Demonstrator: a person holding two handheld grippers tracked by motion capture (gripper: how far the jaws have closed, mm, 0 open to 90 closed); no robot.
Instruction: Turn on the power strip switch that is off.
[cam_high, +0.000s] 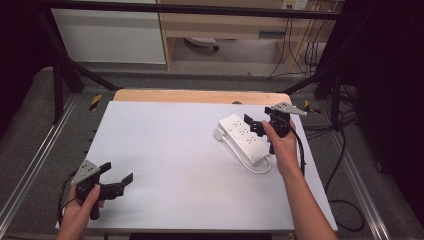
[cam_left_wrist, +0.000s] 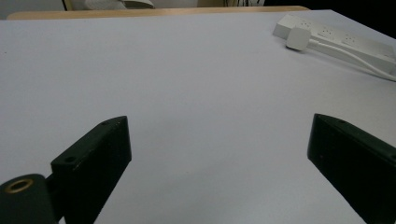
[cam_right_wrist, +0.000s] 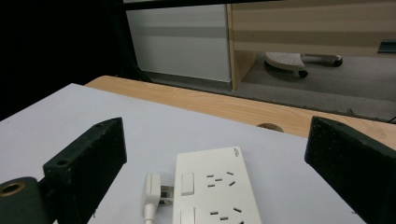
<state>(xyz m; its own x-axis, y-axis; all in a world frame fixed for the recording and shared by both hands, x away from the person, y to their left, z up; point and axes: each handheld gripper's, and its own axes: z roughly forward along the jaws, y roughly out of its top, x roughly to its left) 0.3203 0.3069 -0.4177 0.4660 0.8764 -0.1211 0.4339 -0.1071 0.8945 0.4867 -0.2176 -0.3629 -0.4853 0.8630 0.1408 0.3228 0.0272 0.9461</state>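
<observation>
White power strip (cam_high: 243, 138) flat on table (cam_high: 165, 165), far right, plug (cam_right_wrist: 152, 196) beside its end. Small wording unreadable. Right gripper (cam_high: 256, 123) spread wide above it; left gripper (cam_high: 116, 175) spread, near left.

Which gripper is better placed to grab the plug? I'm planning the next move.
Right. The right gripper hovers open directly over the power strip, with the plug just below its jaws. The left gripper sits open at the table's near left corner, far away.

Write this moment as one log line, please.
left hand-held gripper: open, idle | right hand-held gripper: open, over white plastic power strip | white plug: beside strip
</observation>
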